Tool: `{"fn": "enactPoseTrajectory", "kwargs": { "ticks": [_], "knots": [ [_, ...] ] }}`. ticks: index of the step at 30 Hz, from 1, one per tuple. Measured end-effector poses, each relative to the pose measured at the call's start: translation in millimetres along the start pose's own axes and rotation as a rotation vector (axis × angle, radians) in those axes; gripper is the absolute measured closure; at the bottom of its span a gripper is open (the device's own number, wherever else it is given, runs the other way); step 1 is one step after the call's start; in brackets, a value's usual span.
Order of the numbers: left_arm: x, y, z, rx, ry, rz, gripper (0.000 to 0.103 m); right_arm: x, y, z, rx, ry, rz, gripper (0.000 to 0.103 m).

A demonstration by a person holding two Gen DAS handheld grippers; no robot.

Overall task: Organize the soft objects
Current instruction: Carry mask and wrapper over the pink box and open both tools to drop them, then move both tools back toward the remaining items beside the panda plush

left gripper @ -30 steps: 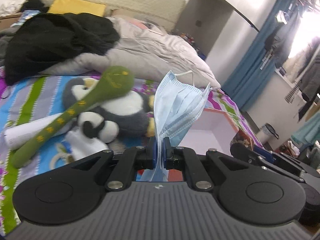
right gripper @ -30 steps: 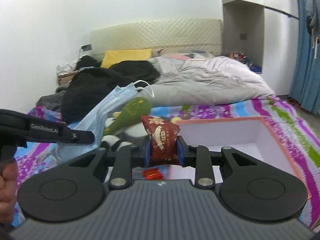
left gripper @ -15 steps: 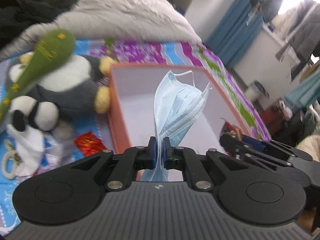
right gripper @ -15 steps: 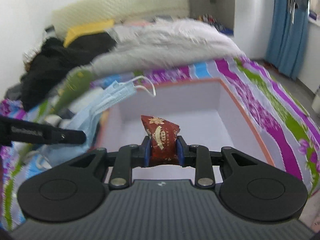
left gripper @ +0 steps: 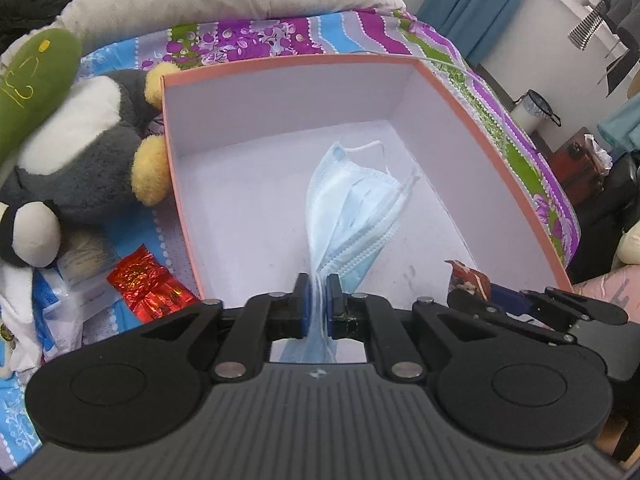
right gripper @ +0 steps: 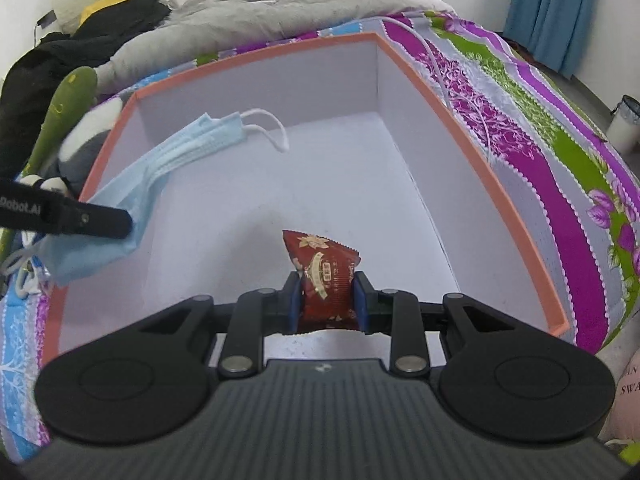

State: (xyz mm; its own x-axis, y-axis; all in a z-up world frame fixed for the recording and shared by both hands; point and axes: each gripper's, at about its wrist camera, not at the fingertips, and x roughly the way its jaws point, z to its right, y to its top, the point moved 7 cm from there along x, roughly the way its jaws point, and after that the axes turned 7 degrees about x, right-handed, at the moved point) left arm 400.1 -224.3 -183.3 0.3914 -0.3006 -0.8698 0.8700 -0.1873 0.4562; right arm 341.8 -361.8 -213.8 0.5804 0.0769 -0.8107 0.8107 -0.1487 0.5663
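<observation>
Both grippers dropped over the box: left gripper pinched mask, right gripper clamped red packet; its print unreadable.

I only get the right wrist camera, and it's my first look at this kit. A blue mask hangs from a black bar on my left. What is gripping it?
Observer: The left gripper. Its blue pads are pinched shut on the face mask, which hangs over the inside of the orange-rimmed box.
Operator: Anything lying outside the box on that side that I can't see?
Observer: Yes, a shiny red foil packet lies on the bedspread just outside the box's left wall.
Operator: That fuzzy grey and white lump by the left rim, what is it?
Observer: A plush penguin with yellow feet, lying against the box's left wall.
</observation>
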Motion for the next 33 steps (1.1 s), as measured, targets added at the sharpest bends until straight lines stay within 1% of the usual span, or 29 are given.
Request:
{"fn": "enactPoseTrajectory", "kwargs": {
  "ticks": [2, 3, 4, 5, 6, 7, 10, 13, 16, 19, 21, 24, 25, 26, 31, 33],
  "knots": [
    [2, 0, -1, 0.000, 0.016, -0.010, 0.088, 0, 0, 0, -0.001, 0.001, -0.006, 0.071],
    [2, 0, -1, 0.000, 0.015, -0.013, 0.074, 0, -1, -2, -0.010, -0.002, -0.008, 0.071],
    [1, 0, -2, -0.004, 0.010, -0.010, 0.056, 0, -1, -3, -0.016, -0.005, -0.011, 0.069],
    [-1, 0, -3, -0.010, 0.003, 0.002, 0.051, 3, 2, -4, -0.018, -0.002, -0.015, 0.063],
    [-5, 0, -4, -0.009, -0.002, 0.016, 0.050, 4, 3, -5, -0.014, 0.005, -0.019, 0.057],
    [-8, 1, -4, -0.002, 0.000, 0.024, 0.050, 3, 4, -6, -0.008, 0.013, -0.018, 0.055],
    [-21, 2, -4, 0.016, 0.004, 0.055, 0.050, -4, 9, -5, 0.000, 0.019, 0.013, 0.055],
    [-39, 1, -3, 0.044, 0.010, 0.101, 0.050, -20, 13, -9, 0.005, 0.035, 0.065, 0.055],
    [-60, -3, -4, 0.063, 0.020, 0.153, 0.050, -41, 16, -13, 0.011, 0.041, 0.131, 0.055],
    [-81, -10, -6, 0.093, 0.033, 0.210, 0.050, -62, 18, -20, 0.014, 0.068, 0.199, 0.055],
    [-95, -17, -8, 0.115, 0.051, 0.248, 0.050, -75, 15, -26, 0.008, 0.073, 0.233, 0.055],
    [-117, -29, -13, 0.119, 0.058, 0.294, 0.050, -90, 10, -39, -0.023, 0.092, 0.267, 0.055],
    [-124, -32, -13, 0.123, 0.063, 0.307, 0.050, -101, 6, -48, -0.035, 0.108, 0.292, 0.055],
    [-132, -35, -14, 0.129, 0.071, 0.324, 0.050, -101, 6, -48, -0.035, 0.108, 0.292, 0.055],
    [-169, -53, -14, 0.143, 0.085, 0.400, 0.050, -129, -4, -71, -0.051, 0.149, 0.349, 0.055],
    [-183, -60, -17, 0.138, 0.094, 0.426, 0.048, -138, -8, -80, -0.060, 0.172, 0.369, 0.055]
  ]
}}
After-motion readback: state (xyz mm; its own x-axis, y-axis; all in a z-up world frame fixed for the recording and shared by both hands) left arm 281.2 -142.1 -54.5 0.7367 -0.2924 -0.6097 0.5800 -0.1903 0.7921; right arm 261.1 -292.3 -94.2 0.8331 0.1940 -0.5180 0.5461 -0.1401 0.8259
